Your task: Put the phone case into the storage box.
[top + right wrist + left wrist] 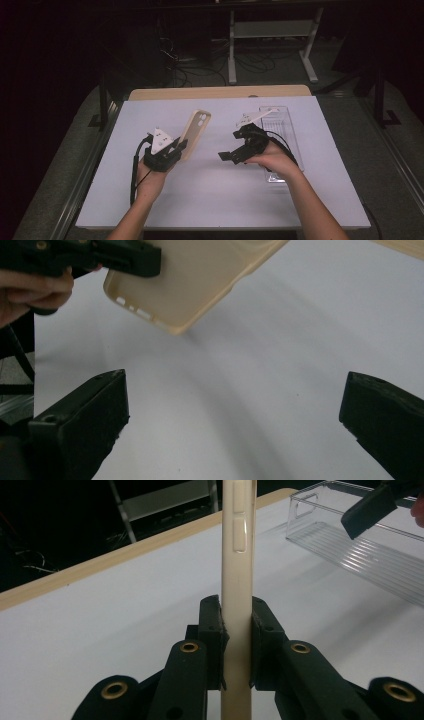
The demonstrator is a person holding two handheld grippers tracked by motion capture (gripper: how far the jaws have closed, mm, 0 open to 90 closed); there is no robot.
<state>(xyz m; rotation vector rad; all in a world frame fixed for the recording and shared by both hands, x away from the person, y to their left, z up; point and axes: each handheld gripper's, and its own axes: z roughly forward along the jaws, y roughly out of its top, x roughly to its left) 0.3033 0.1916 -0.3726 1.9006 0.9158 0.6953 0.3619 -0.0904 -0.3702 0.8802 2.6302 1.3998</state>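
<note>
Case: beige soft-plastic phone case [196, 132] with camera cutout, raised side buttons, held tilted above the white table [200, 200].
Left gripper [236, 630]: clamped on the case's lower edge.
Right gripper [235, 154]: jaws apart, empty, right of the case.
Tray: clear ribbed plastic tray [285, 125] beyond it.

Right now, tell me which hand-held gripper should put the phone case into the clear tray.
Left. The left hand-held gripper is already clamped on the beige phone case, held off the table. The right hand-held gripper is open and empty beside the clear tray.
</note>
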